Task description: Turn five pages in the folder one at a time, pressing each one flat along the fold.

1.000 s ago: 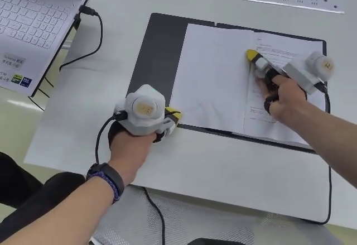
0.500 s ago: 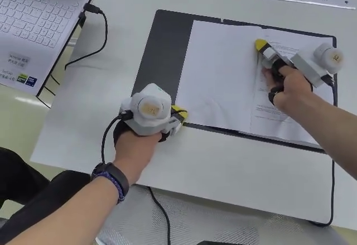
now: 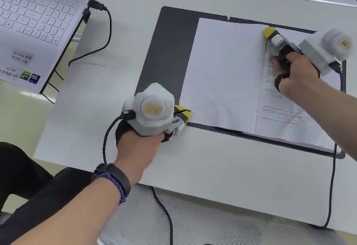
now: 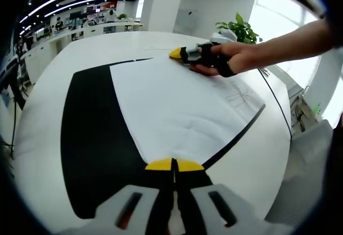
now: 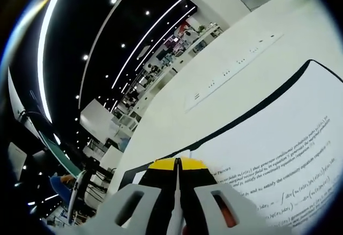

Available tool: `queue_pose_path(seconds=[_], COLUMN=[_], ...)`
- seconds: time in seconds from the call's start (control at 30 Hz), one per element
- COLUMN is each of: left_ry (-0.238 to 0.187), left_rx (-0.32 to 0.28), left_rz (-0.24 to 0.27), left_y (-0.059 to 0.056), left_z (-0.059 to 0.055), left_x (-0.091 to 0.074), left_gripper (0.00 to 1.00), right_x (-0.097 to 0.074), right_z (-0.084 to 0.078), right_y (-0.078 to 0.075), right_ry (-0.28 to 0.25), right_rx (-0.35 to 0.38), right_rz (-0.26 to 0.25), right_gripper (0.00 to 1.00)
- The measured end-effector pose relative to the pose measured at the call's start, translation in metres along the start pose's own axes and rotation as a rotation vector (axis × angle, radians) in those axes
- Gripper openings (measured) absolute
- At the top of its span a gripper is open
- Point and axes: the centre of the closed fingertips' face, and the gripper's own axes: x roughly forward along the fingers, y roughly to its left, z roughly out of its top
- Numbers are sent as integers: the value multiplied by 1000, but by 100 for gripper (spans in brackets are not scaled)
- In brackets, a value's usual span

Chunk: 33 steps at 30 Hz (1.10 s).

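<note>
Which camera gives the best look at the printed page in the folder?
The right gripper view: the printed page lies close, its text lines sharp. The head view shows it small, partly under the hand; the left gripper view shows it distant, with faint marks.

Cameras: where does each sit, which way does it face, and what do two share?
Head view: on the headset, looking down at the folder; forearms show.
Left gripper view: at folder's near edge, facing the right gripper across the blank page; shut jaws.
Right gripper view: on the printed page, facing the power strip; shut jaws.
First two share the right gripper.
</note>
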Motion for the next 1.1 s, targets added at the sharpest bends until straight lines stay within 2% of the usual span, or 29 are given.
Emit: queue_pose_path(seconds=[0.2, 0.4, 0.5, 0.7, 0.93, 1.1], left_ry=[-1, -3, -1, -1, -1, -4], left_rx=[-1, -2, 1, 3, -1, -3], left_rz=[0, 1, 2, 4, 4, 5], left_y=[-3, -6, -7, -4, -2, -1], left_z=[1, 3, 4, 2, 1, 0], left_x=[-4, -8, -9, -6, -4, -3], left_gripper=[0, 0, 0, 0, 0, 0], right_x=[8, 8, 3, -7, -14, -30], right_z=[4, 0, -6, -16, -22, -31], right_y=[-5, -5, -2, 4, 5, 17], right_ry=[-24, -4, 26, 50, 61, 60], right_rx=[33, -3, -33, -56, -70, -78], right_rz=[-6, 6, 25, 48, 61, 68], right_gripper=[0, 0, 0, 0, 0, 0])
